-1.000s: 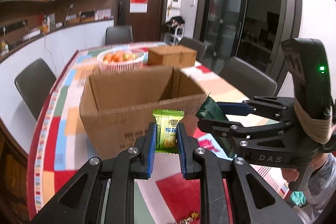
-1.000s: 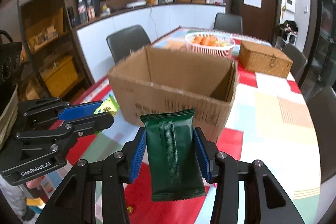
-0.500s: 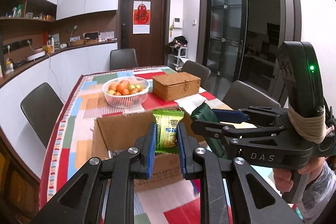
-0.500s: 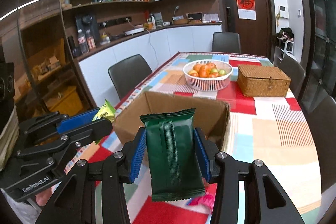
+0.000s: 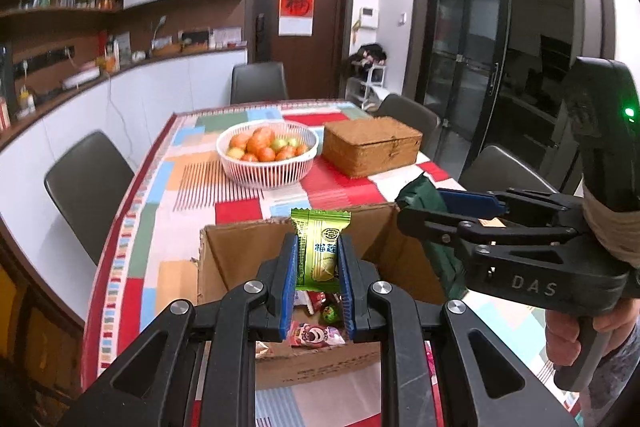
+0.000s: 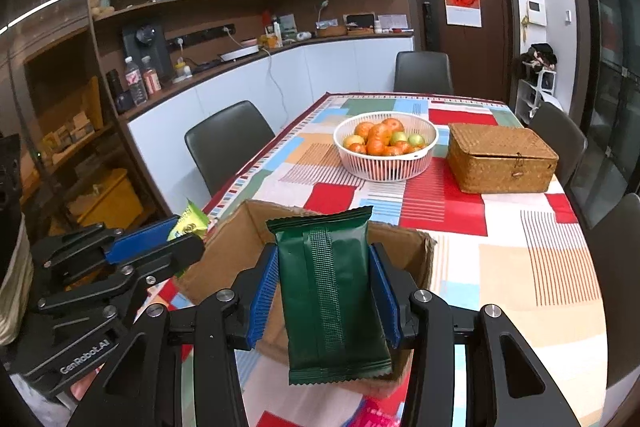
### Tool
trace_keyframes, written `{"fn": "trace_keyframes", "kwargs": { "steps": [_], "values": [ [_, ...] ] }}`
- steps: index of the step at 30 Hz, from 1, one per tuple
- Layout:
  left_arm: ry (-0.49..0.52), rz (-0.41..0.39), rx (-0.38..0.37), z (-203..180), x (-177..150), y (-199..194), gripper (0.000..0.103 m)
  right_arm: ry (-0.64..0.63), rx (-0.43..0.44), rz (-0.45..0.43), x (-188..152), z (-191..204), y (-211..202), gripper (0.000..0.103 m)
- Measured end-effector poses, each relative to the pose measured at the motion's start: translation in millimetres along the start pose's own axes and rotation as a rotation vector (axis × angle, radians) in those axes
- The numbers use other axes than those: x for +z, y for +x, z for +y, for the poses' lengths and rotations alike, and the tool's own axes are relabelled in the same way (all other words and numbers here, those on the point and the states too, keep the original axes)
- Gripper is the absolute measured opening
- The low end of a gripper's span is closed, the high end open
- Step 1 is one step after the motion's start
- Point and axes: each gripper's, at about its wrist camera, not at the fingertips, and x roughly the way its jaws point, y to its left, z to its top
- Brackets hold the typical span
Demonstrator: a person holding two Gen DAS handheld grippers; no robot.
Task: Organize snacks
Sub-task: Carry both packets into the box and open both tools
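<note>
My left gripper (image 5: 318, 263) is shut on a light green candy packet (image 5: 320, 251) and holds it above the open cardboard box (image 5: 240, 259). Several snacks (image 5: 316, 333) lie on the box floor. My right gripper (image 6: 324, 283) is shut on a dark green snack pouch (image 6: 328, 291), held upright over the near edge of the same box (image 6: 224, 259). The right gripper shows at the right of the left wrist view (image 5: 444, 211). The left gripper shows at the left of the right wrist view (image 6: 176, 239).
A white basket of fruit (image 5: 267, 151) and a woven lidded box (image 5: 372, 145) stand behind the cardboard box on the patchwork tablecloth (image 5: 168, 195). Dark chairs (image 5: 86, 183) surround the table. A pink wrapper (image 6: 372, 415) lies on the cloth near the box.
Both grippers have risen with their packets, from level with the box's front wall to above its opening. The inside of the box and its snacks now show.
</note>
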Motion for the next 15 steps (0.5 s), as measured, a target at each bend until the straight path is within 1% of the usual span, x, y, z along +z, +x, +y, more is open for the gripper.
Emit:
{"fn": "trace_keyframes", "kwargs": {
  "steps": [3,9,12,14,15],
  "values": [
    [-0.021,0.033,0.010,8,-1,15,0.020,0.000,-0.009,0.018,3,0,14,0.046],
    [-0.026,0.082,0.032,17,-7,35,0.020,-0.010,-0.011,0.066,1,1,37,0.046],
    [-0.043,0.103,0.028,22,-9,42,0.020,-0.015,-0.018,0.089,-1,1,47,0.046],
    [-0.054,0.108,0.037,24,-9,44,0.025,-0.015,-0.016,0.098,-2,0,52,0.046],
    [-0.062,0.113,0.050,25,-10,43,0.040,-0.015,-0.017,0.095,-3,0,54,0.047]
  ]
}}
